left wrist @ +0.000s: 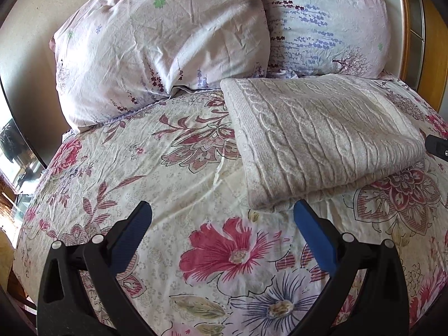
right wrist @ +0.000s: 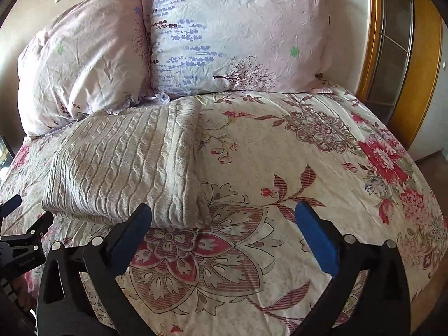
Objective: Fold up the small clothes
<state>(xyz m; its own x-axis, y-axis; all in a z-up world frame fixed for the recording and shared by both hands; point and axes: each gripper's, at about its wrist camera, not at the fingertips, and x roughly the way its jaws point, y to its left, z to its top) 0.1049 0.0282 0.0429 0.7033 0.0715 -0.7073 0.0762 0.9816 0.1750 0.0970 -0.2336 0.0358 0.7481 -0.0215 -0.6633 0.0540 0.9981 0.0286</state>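
one folded sweater (right wrist: pixel 126 165) on floral bedspread (right wrist: pixel 294 168), two pillows (right wrist: pixel 238 33) behind

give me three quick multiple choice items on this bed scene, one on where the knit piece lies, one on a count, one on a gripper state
1. Where does the folded knit garment lie?
A. on the floral bedspread, before the pillows
B. on top of a pillow
C. on the floor

2. How many pillows lean at the head of the bed?
A. one
B. two
C. four

3. How does the right gripper stand?
A. shut on the garment
B. shut on nothing
C. open, nothing between its pads

Answers: 1 A, it rests flat on the bedspread; 2 B, the left pillow and right pillow stand side by side; 3 C, only bedspread shows between the pads.
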